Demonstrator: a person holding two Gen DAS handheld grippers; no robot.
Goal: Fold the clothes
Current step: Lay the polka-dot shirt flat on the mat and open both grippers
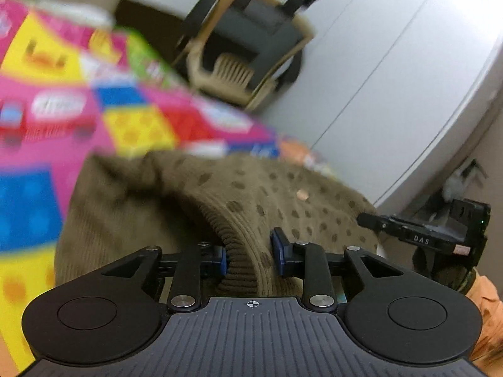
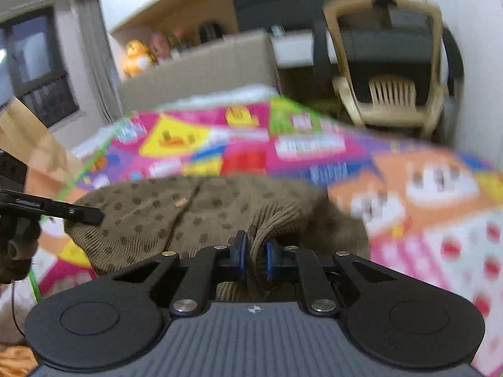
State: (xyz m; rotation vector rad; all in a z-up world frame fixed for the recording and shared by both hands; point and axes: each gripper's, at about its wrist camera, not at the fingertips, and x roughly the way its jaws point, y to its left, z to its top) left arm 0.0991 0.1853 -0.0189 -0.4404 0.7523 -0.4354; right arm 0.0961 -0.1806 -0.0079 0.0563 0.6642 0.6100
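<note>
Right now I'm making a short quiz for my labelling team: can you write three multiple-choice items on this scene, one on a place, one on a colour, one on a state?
1. Where does the brown dotted sweater lie?
A. on the plastic chair
B. on the bright patterned sheet
C. in a basket

2. What colour are the pads of the left gripper?
A. red
B. white
C. blue

3. How does the right gripper stand?
A. pinching a ribbed fold of the sweater
B. wide open in the air
C. holding a hanger

Key: 1 B, as the patterned sheet spreads out past the sweater's edges, while the plastic chair stands beyond it. 2 C, blue pads show at the fingertips. 3 A, ribbed knit fills the narrow gap between the fingers.
</note>
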